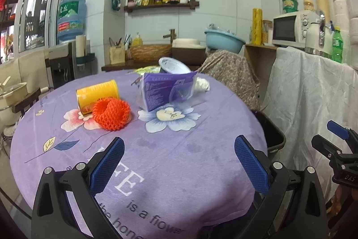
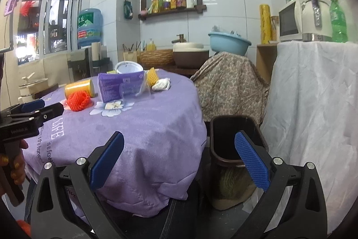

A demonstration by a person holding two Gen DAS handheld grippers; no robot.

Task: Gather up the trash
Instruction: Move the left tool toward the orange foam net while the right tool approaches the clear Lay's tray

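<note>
The left gripper point(image 1: 179, 162) hangs above the near part of the round table point(image 1: 201, 183), its blue-padded jaws spread wide with nothing between them; the right gripper point(image 2: 179, 162) is held off the table's right edge, jaws likewise wide and empty, with its right finger in front of the dark brown bin point(image 2: 226, 145) that stands on the floor just beside the table.

The table wears a purple cloth point(image 1: 179, 171) printed with flowers and white lettering; the trash sits on its far half, well apart from both grippers. A yellow can point(image 1: 98, 93) lies on its side at the left; an orange foam fruit net point(image 1: 111, 114) rests against its front, touching it. To the right of these stands a purple carton point(image 1: 165, 90) with clear plastic packaging point(image 1: 183, 93) leaning on its front; behind it a white bowl point(image 1: 173, 65) sits tilted. From the right wrist view a yellow foam net point(image 2: 152, 77) stands behind the carton, and a crumpled white tissue point(image 2: 161, 84) lies just beside it near the table's far right edge (only the tissue's edge shows in the left view).

A hand point(image 2: 18, 162) grips the left tool's handle at the left rim of the right wrist view.
</note>
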